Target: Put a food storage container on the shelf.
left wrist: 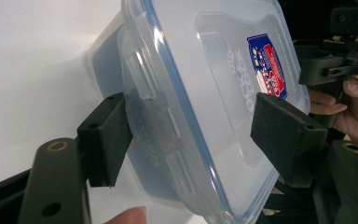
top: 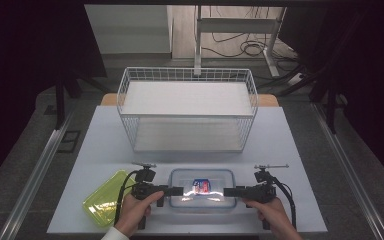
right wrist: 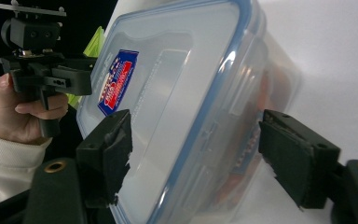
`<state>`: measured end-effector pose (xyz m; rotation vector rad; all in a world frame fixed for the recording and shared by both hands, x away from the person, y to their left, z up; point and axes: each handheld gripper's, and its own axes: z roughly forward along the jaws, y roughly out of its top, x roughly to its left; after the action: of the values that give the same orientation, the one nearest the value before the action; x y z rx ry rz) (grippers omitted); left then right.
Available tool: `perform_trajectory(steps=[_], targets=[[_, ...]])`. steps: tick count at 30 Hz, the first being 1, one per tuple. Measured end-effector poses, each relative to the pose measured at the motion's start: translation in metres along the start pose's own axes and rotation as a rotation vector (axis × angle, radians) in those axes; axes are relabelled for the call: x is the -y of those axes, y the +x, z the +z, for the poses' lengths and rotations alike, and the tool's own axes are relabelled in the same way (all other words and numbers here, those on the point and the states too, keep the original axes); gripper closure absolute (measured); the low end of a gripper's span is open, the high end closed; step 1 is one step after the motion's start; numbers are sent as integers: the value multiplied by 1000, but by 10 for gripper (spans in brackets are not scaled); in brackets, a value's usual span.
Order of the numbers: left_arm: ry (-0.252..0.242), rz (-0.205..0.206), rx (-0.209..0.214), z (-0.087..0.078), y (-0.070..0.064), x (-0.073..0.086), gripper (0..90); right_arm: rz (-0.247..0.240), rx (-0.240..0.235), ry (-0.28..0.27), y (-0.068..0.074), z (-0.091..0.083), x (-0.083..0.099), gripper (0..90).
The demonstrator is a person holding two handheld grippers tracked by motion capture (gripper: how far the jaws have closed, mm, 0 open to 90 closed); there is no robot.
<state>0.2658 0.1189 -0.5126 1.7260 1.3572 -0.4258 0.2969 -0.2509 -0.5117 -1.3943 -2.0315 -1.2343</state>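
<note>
Left gripper (left wrist: 191,140): fingers (left wrist: 107,140) spread, one on each side of the left end of the clear container (top: 201,189). One pad sits against the side wall by a lid clip, the other pad stands off the lid face. No squeeze that I can see, so straddling, not pinching.

Right gripper (right wrist: 200,158): same story at the opposite end. Fingers (right wrist: 109,151) spread around the container (right wrist: 186,107); the pad on the lid side is close to or touching it, the other is apart from the wall.

In the high view, the left gripper (top: 176,190) and right gripper (top: 230,191) point at each other with the container directly between them, flat on the desk (top: 290,150). Blue-rimmed lid is on, label (top: 201,186) up. Something orange-red shows through the wall in the right gripper view; can't tell what.

Outward from the fingers: yellow-green lid or tray (top: 105,197) just outside the left gripper, on the desk. White wire basket (top: 187,107) stands beyond the container, away from the person, well apart from both grippers.

Progress, my read: approach done, both ends bracketed. Grasp not closed, container not lifted. Left to do: close both grippers on the ends, lift level. The basket is the probable destination, but that's a guess. Early stage.
</note>
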Motion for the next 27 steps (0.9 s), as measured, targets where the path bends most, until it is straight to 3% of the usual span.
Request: perform_trajectory(steps=[10,16,27], targets=[[-2,-2,-10,0,-2,1,303,58,-32,-12,-4,-4,1,352],[-6,9,-7,-2,-2,1,310,52,-35,-31,-4,-9,2,424],[-5,9,-3,-2,-1,1,322,51,-46,-28,-5,-10,2,441]])
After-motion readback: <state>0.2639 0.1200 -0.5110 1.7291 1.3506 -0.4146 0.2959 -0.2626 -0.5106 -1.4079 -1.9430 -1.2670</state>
